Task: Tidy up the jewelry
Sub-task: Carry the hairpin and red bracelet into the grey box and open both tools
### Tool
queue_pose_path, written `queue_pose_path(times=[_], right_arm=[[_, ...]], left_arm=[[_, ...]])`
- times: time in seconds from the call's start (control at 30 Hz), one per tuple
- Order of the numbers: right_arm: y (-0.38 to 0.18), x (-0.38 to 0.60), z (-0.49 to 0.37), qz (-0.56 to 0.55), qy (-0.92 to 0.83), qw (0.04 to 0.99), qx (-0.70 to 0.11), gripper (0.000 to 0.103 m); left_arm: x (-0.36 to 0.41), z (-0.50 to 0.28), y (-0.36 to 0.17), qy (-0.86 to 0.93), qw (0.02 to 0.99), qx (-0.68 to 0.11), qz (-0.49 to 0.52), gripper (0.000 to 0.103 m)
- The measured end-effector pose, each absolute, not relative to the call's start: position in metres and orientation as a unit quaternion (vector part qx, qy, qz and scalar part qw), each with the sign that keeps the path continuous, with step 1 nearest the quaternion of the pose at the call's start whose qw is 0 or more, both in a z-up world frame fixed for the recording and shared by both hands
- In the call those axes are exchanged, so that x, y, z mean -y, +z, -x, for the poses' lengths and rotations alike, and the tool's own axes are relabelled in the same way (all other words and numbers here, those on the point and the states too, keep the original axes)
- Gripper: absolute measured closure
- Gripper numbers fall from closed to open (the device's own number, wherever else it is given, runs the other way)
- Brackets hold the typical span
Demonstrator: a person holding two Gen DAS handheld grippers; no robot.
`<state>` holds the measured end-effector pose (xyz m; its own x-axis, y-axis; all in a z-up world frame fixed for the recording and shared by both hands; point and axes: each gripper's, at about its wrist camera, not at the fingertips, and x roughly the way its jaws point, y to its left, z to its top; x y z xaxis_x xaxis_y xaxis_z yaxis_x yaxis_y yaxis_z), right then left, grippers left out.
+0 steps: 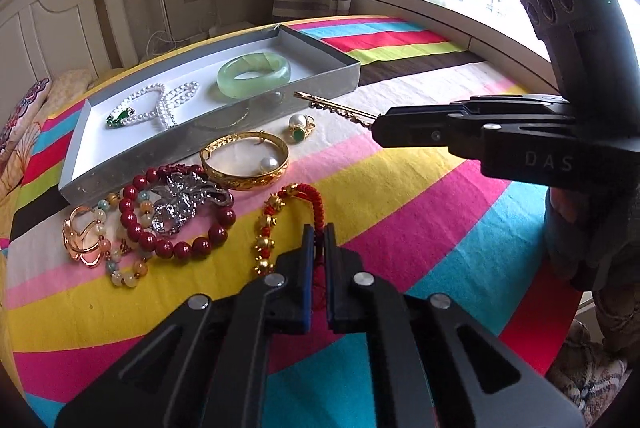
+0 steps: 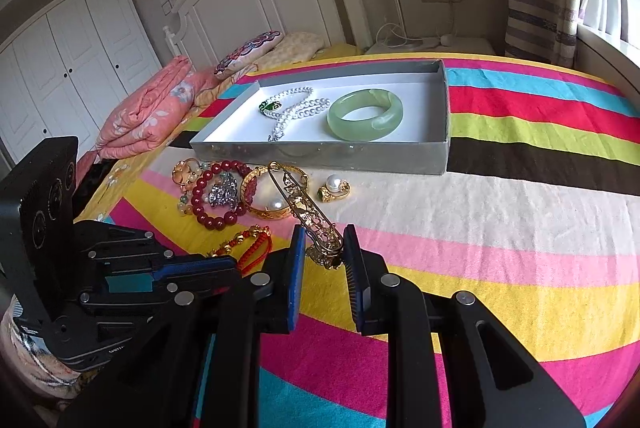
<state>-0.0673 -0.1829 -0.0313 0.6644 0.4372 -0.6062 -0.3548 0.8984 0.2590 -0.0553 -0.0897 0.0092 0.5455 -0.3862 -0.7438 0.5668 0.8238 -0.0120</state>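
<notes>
The left gripper (image 1: 319, 234) sits nearest, low over the striped bedspread (image 1: 400, 212), its jaws drawn almost together on the red braided cord bracelet with gold beads (image 1: 280, 224); red threads show in the narrow gap, so it seems to have hold of the cord near its tassel end, probably ready to lift it. The right gripper (image 2: 323, 248) has its jaws closed partway on the base of a long gold filigree hairpin (image 2: 304, 206), holding it off the cloth with the slender tip pointing toward the tray, likely so it can be carried over and laid down flat. The pin looks thin and ornate, with an openwork pattern along its length. Just beyond lie the pieces yet to be sorted: a dark red bead bracelet (image 1: 168, 216) around a silver brooch (image 1: 184, 198), a rose-gold ring (image 1: 80, 238), a gold bangle (image 1: 244, 160) with a loose pearl inside, and a pearl-and-green-stone ring (image 1: 301, 130). Farthest is the shallow grey cardboard tray (image 1: 132, 164), which already contains a pearl necklace (image 1: 160, 104) and a pale green jade bangle (image 1: 253, 74).
</notes>
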Motion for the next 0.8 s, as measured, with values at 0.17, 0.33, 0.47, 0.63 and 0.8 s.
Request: queue_pose_path(times=[0.17,0.33,0.47,0.63,0.8], right_arm=[[-0.030,0.184,0.068,-0.060,0.217,0.912,-0.342,0.082],[-0.030,0.186,0.069,-0.067,0.219,0.913,-0.337,0.082],[-0.028,0.188,0.070,-0.071,0.220,0.914,-0.332,0.082],[-0.026,0.191,0.072,-0.083,0.225,0.914,-0.328,0.082],[-0.021,0.191,0.074,-0.085,0.230,0.915,-0.321,0.082]], left_arm=[[0.080,0.061,0.018,-0.265,0.886,-0.367,-0.097,0.099],[0.066,0.063,0.025,-0.259,0.894,-0.358,-0.069,0.099],[0.058,0.065,0.038,-0.260,0.900,-0.345,-0.052,0.099],[0.056,0.070,0.052,-0.262,0.905,-0.331,-0.048,0.099],[0.057,0.071,0.060,-0.260,0.909,-0.322,-0.054,0.099]])
